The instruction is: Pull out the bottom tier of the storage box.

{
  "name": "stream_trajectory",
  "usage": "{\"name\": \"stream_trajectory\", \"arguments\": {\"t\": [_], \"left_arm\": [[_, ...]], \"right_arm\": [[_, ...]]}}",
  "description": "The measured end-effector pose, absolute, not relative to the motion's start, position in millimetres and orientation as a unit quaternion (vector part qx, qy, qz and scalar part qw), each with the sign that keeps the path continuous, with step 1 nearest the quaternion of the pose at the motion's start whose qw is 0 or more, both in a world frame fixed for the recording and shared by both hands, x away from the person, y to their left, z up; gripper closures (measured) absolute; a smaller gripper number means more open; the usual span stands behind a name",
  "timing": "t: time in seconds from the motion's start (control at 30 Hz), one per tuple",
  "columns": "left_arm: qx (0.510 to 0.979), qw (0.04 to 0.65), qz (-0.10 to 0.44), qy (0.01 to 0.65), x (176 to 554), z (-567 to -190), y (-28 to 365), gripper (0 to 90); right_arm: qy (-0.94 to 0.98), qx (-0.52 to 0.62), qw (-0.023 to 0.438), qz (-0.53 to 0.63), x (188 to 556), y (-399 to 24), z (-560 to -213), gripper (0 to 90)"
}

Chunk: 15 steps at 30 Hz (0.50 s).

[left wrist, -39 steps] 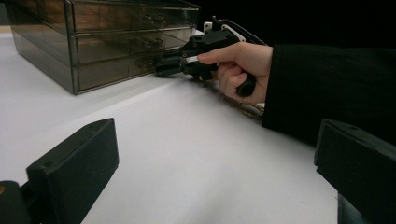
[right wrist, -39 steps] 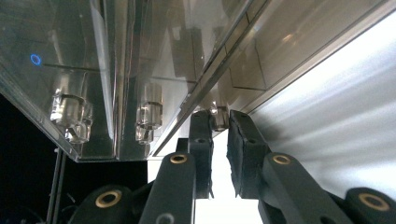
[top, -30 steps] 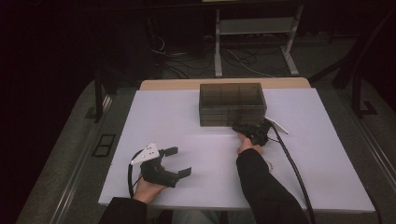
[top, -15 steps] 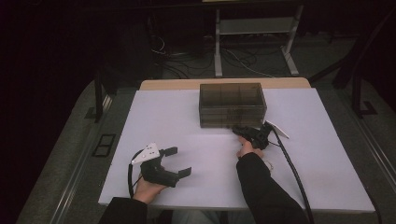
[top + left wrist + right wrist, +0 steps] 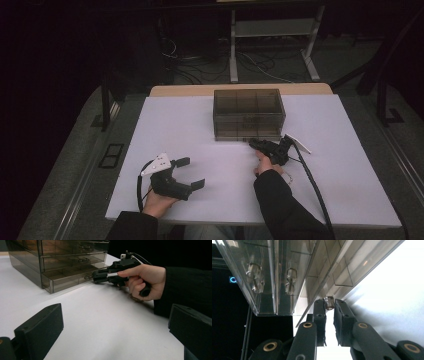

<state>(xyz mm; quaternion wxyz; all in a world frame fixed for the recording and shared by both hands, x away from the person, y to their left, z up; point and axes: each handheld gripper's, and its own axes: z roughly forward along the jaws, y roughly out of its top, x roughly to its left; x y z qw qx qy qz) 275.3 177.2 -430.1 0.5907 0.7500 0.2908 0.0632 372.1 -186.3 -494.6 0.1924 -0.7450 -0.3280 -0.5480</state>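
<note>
The right hand-held gripper [image 5: 329, 305] was closed on the clear knob [image 5: 329, 302] of the bottom drawer [image 5: 72, 277] of the smoky drawer cabinet [image 5: 248, 114], which stood at the far middle of the white surface [image 5: 190, 125]. The left hand-held gripper [image 5: 191, 173] was rested near the front edge, jaws wide apart and nothing held.

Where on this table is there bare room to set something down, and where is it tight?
The white table is bare left of the drawer box, back to its far edge. The strip right of the box and the patch between the left gripper and the right sleeve are free too. It is crowded at the box's front, where the right gripper pinches the bottom drawer's knob.
</note>
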Motion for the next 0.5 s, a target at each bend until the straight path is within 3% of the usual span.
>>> {"name": "stream_trajectory", "arguments": {"t": [0.5], "left_arm": [[0.751,0.59,0.064,0.29,275.4,-430.1,177.5,0.0]], "right_arm": [[-0.336,-0.757,0.183,-0.529,364.2,-183.0,-487.5,77.9]]}}
